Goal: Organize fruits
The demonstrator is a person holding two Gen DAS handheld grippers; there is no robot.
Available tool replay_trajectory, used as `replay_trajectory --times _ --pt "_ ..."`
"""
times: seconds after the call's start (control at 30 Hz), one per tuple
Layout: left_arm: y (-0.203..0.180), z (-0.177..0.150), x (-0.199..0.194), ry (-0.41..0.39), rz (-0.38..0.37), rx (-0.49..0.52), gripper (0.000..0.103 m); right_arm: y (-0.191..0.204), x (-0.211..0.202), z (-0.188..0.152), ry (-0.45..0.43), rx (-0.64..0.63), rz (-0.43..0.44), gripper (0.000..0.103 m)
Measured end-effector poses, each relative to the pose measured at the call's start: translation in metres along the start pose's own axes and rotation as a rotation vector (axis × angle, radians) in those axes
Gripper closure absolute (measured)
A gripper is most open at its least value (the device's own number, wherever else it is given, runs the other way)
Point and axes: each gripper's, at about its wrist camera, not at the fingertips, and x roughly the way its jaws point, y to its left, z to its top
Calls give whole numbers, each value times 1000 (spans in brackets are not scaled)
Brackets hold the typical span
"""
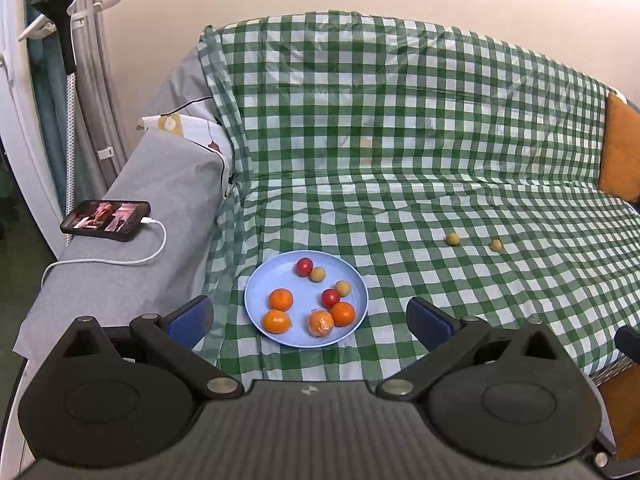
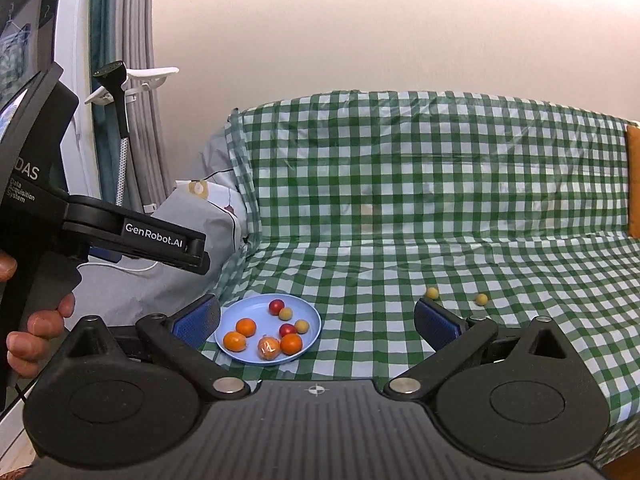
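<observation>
A thin, glossy plastic sheet (image 1: 400, 140) in green-and-white check lies wrinkled over the sofa, beside a matt grey cloth cover (image 1: 160, 184). The blue plate (image 1: 256, 300) looks smooth and matt, like plastic; one orange (image 1: 321, 324) sits in shiny clear wrap. The left gripper (image 1: 308, 318) is matt black plastic with bare metal pivots and textured blue pads (image 1: 192, 316).

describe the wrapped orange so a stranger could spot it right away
Find the blue plate on the green checked cloth. Four orange fruits sit along its near side; the wrapped orange is the second from the right, and only it has crinkled, shiny clear film over it.
</observation>
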Motion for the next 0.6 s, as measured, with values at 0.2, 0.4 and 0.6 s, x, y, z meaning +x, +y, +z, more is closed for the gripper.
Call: replay_trajectory --times 0.2,0.4,0.6 --pt "-2 3 6 14 -1 13 0 0 3 0 8 4 -2 1" --pt "-1 4 12 25 8 10 0 0 10 0 22 12 -1 1" --pt "-3 8 21 43 6 8 0 -2 18 1 37 16 3 1"
